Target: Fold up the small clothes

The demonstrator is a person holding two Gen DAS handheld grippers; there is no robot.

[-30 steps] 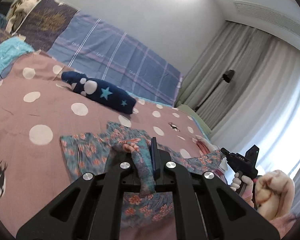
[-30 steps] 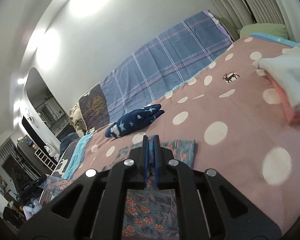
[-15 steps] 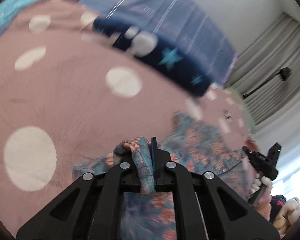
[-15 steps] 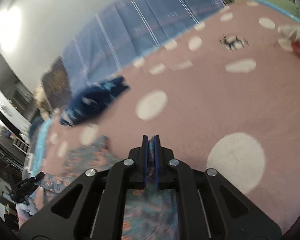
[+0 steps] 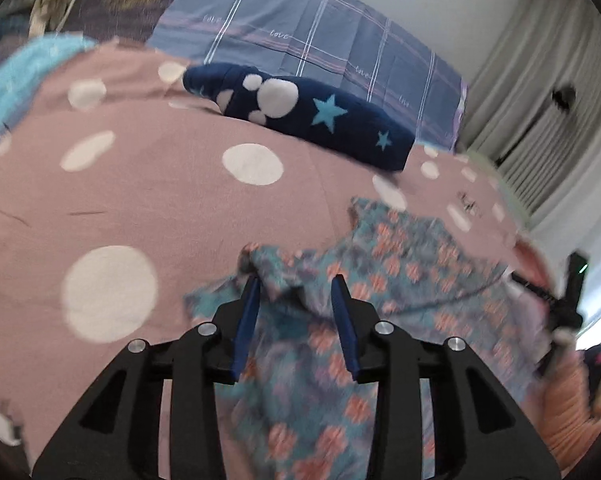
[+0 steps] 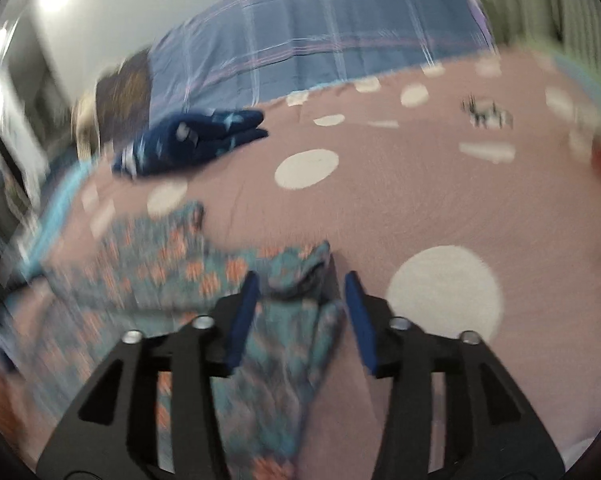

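the floral garment (image 5: 384,292) lies on the pink dotted bed cover (image 5: 148,200). the left gripper (image 5: 296,292) and right gripper (image 6: 300,288) both have jaws spread, with bunched cloth between them.

A home bedroom: polka-dot bedspread (image 5: 148,184), plaid pillow (image 5: 320,36), curtains (image 5: 540,92).

The bed (image 5: 148,208) wears a pink dotted cover; on it lie a floral garment (image 5: 400,280) and a navy starred bundle (image 5: 320,120).
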